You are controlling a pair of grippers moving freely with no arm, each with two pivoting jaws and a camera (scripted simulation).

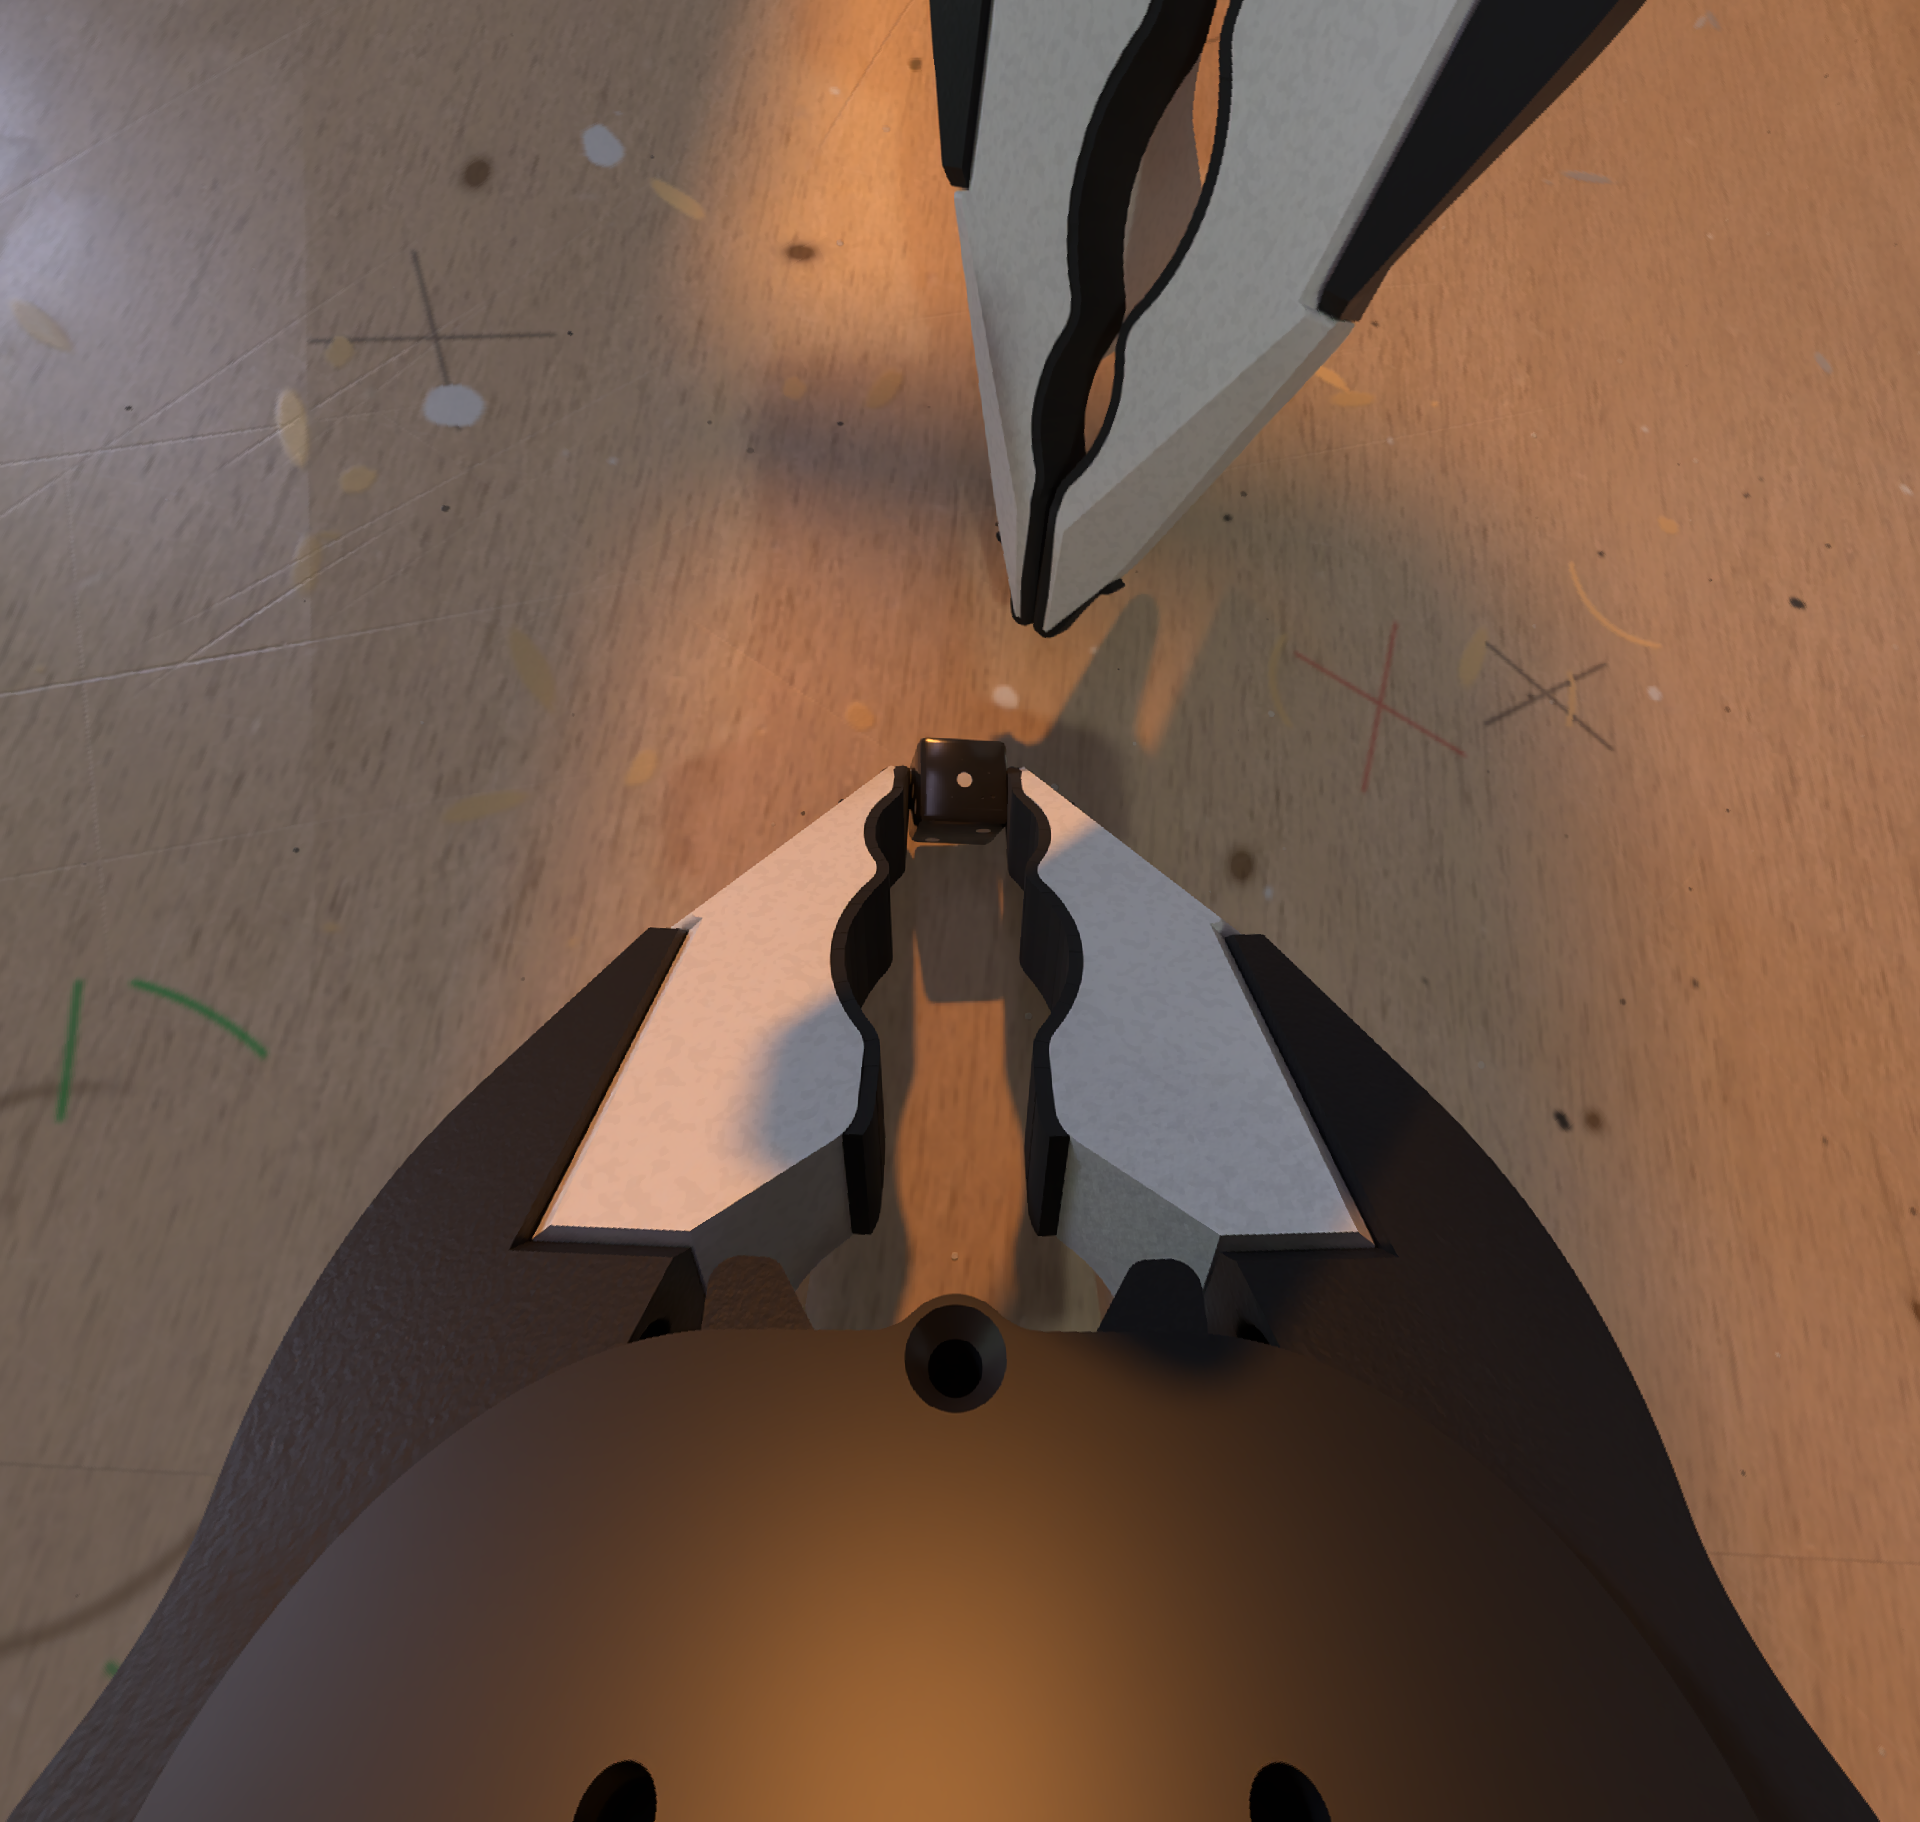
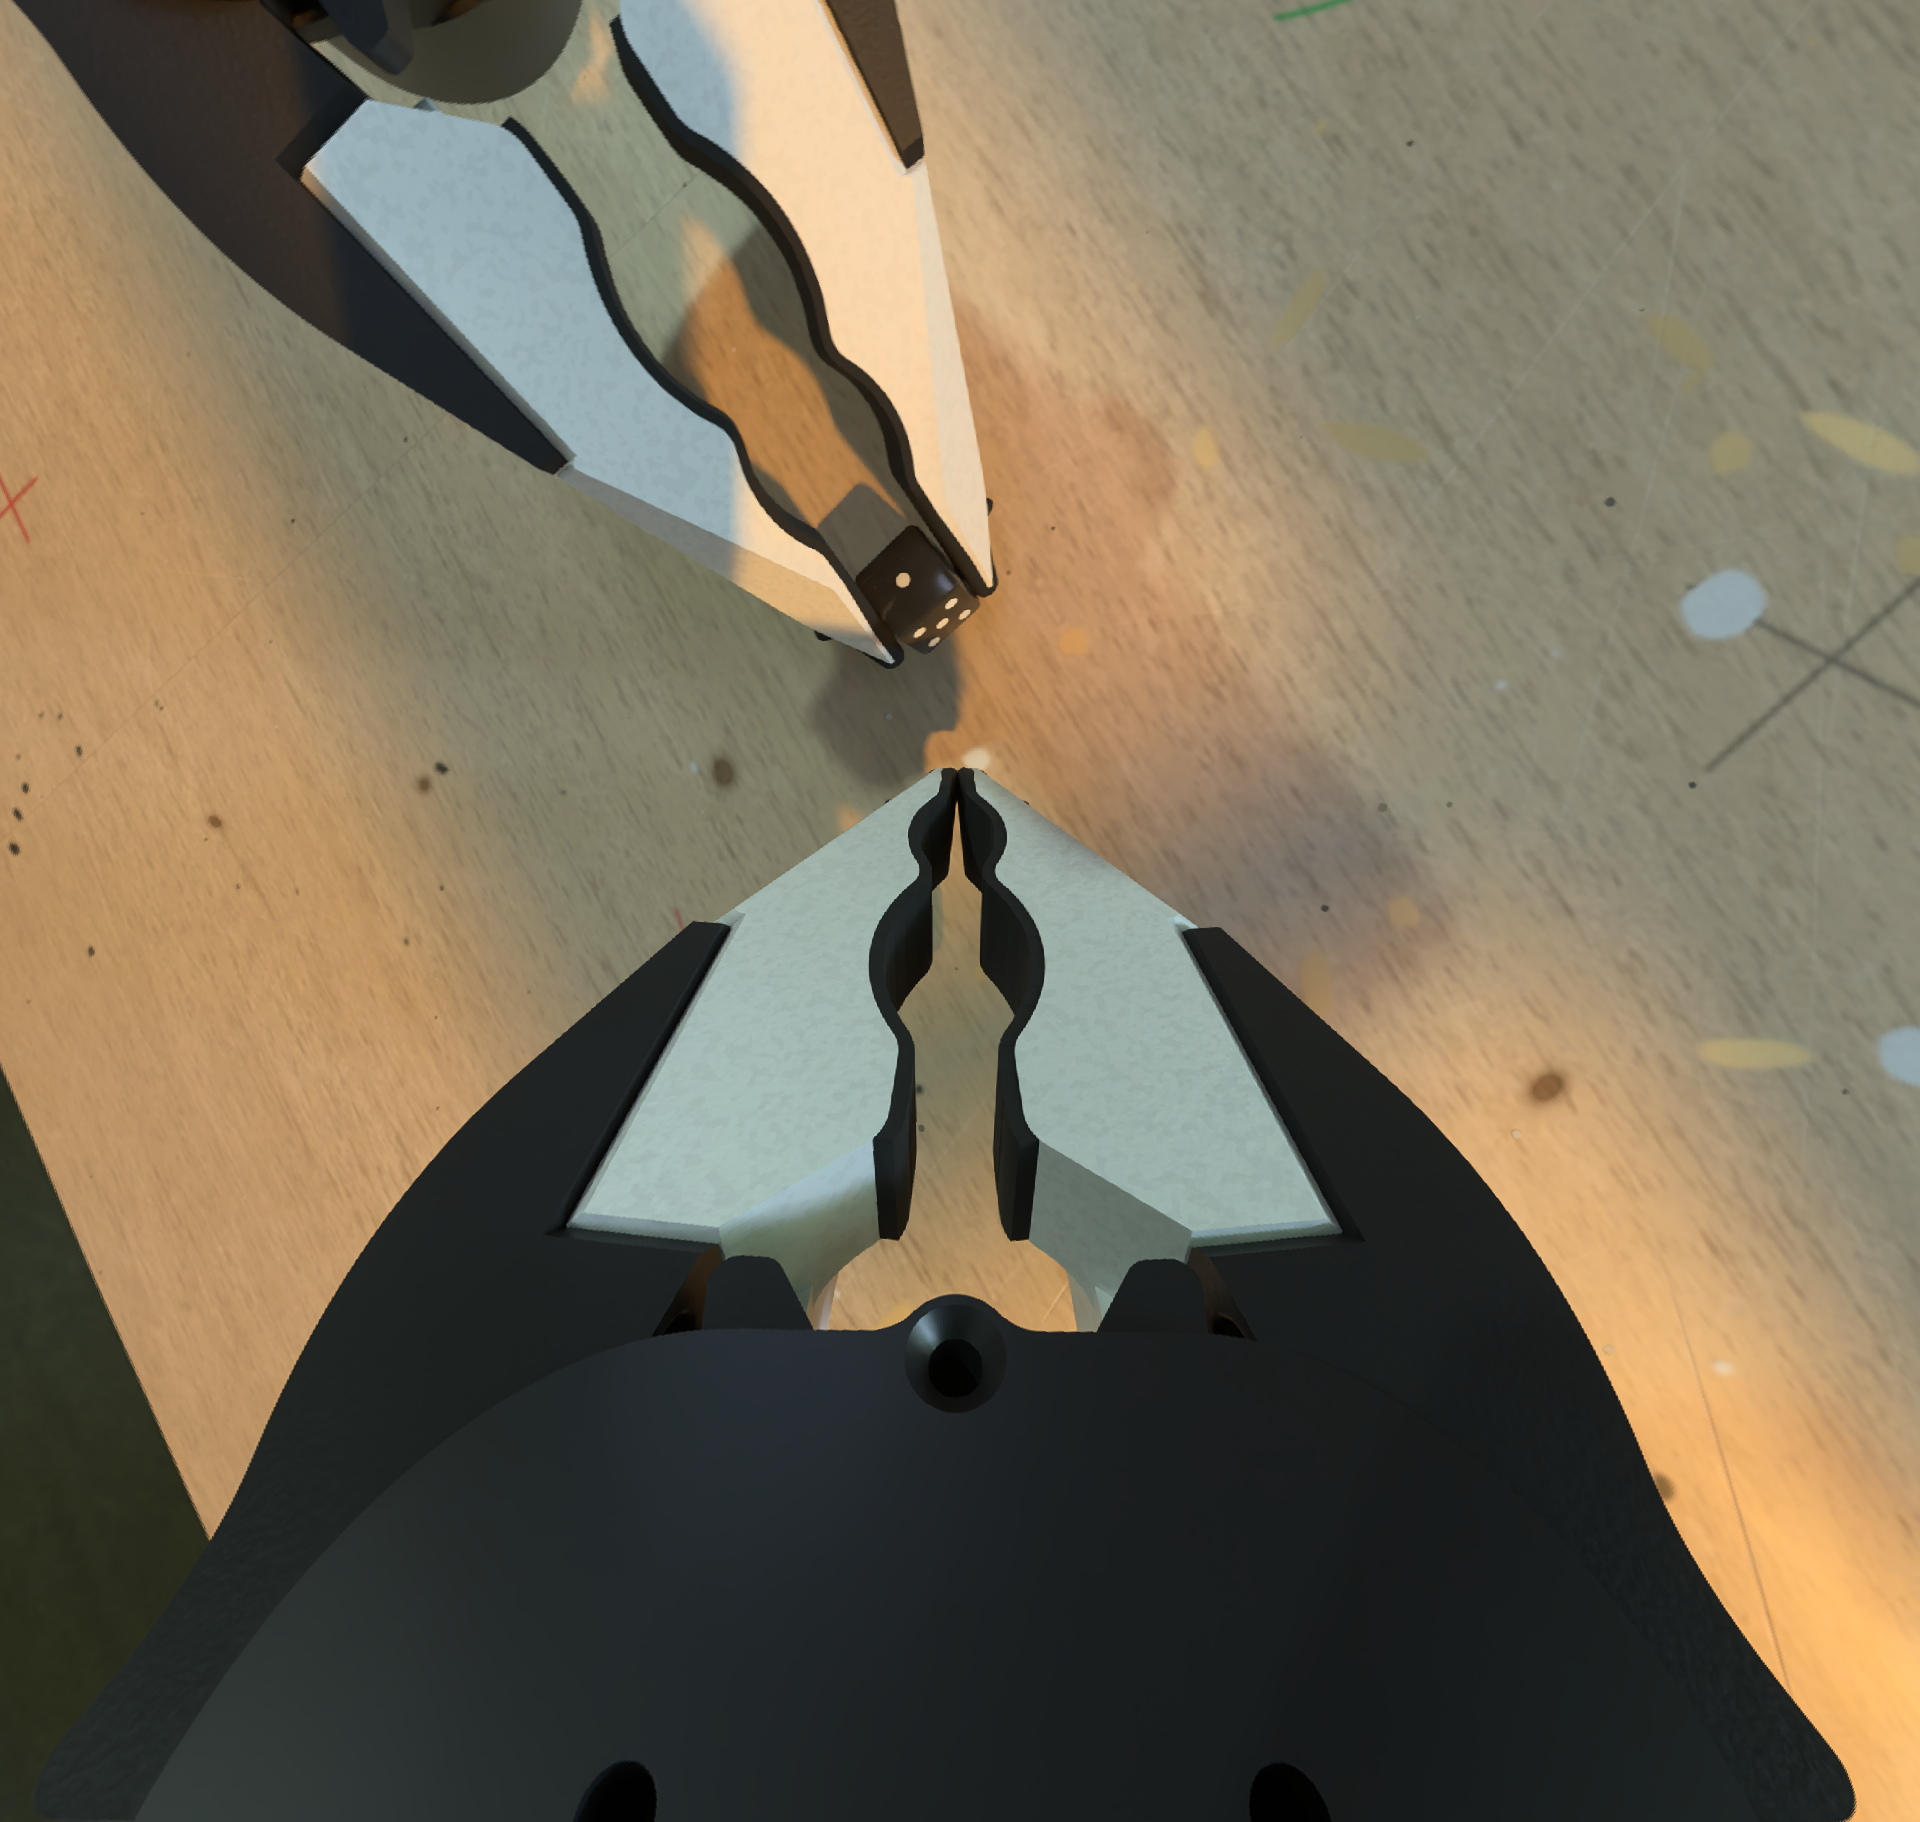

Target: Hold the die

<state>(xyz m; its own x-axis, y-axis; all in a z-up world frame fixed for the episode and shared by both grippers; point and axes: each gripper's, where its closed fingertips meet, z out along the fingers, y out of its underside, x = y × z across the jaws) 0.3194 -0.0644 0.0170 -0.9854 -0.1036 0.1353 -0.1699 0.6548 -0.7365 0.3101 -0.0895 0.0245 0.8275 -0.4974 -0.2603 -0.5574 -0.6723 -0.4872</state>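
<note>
A small black die [image 1: 961,790] with white pips sits pinched between the fingertips of my left gripper [image 1: 961,785], held a little above the wooden table. In the right wrist view the same die [image 2: 920,593] shows between the left gripper's tips [image 2: 935,609], one pip on top and three on the near face. My right gripper [image 2: 956,780] is shut and empty, its tips touching, a short way in front of the die. It also shows in the left wrist view [image 1: 1044,619], pointing down just beyond the die.
The wooden tabletop [image 1: 520,629] carries paint specks, pencil crosses, a red cross [image 1: 1377,707] and green arcs [image 1: 197,1014]. The table's edge and a dark floor [image 2: 62,1357] show at the lower left of the right wrist view.
</note>
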